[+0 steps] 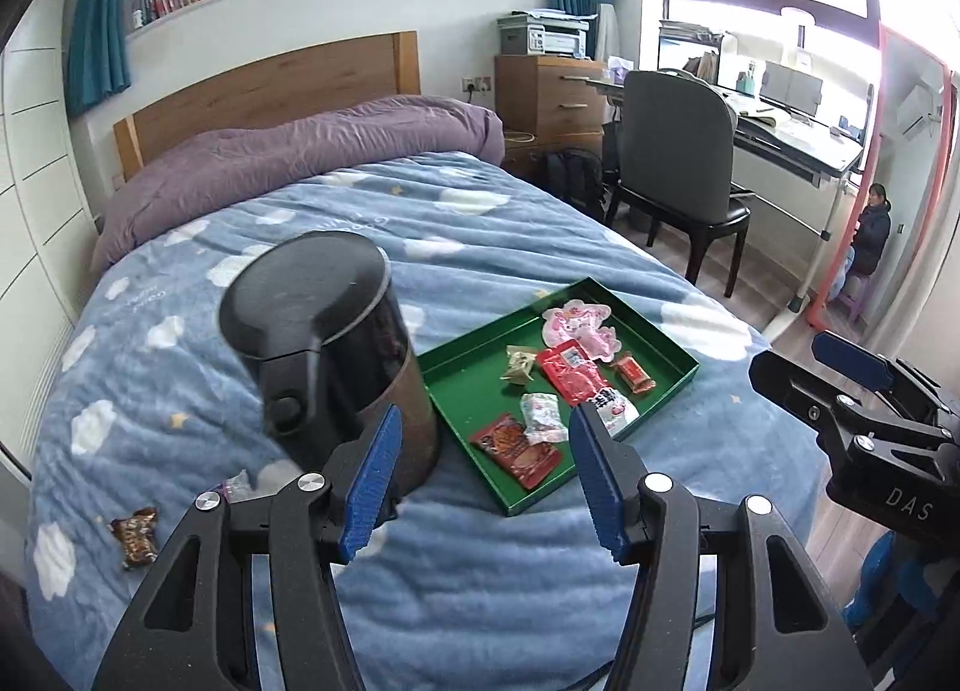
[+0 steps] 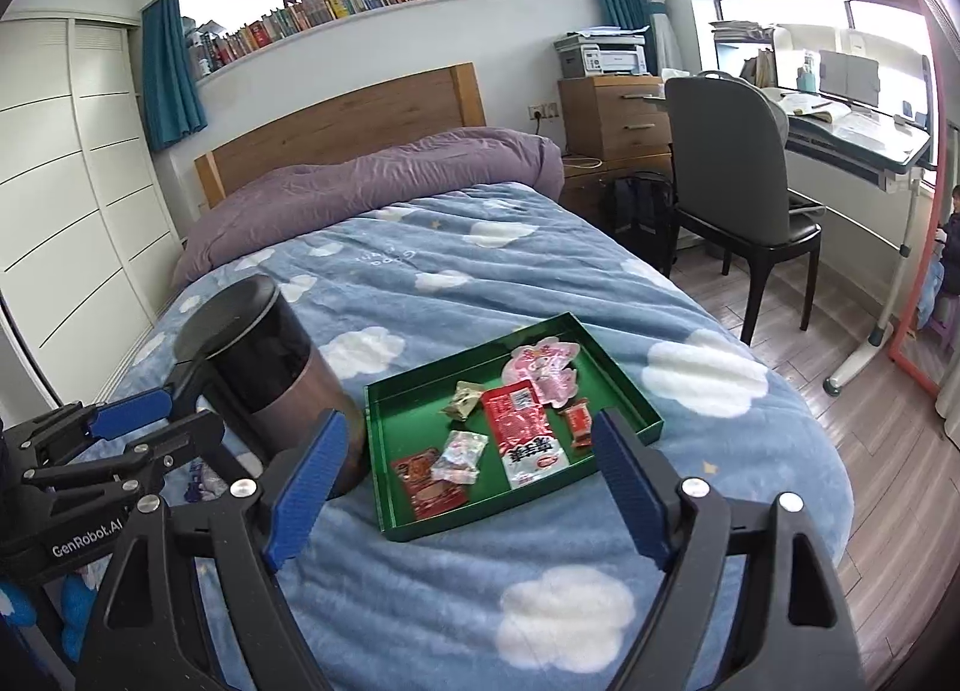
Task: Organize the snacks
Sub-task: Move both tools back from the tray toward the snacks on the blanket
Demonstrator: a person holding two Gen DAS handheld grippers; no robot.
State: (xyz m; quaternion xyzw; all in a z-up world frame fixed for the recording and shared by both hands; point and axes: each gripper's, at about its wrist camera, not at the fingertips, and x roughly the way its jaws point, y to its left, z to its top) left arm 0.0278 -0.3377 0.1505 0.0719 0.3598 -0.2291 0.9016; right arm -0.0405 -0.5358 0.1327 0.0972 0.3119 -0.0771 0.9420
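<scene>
A green tray (image 1: 474, 385) (image 2: 408, 421) lies on the blue cloud blanket and holds several snack packets. Among them are a long red packet (image 1: 570, 373) (image 2: 519, 427) and a pink one (image 1: 579, 322) (image 2: 540, 367). A dark canister with a black lid (image 1: 336, 343) (image 2: 270, 355) stands just left of the tray. A brown snack packet (image 1: 135, 535) and a clear wrapper (image 1: 237, 487) lie loose on the blanket left of the canister. My left gripper (image 1: 486, 481) hovers open in front of tray and canister, holding nothing. My right gripper (image 2: 468, 487) is open and empty, near the tray's front edge.
The bed (image 2: 420, 259) fills the middle, with a purple duvet (image 1: 288, 156) and a wooden headboard behind. To its right are a wood floor (image 2: 888, 451), a grey chair (image 1: 678, 150), a desk and a drawer unit. A person (image 1: 870, 229) sits at the far right.
</scene>
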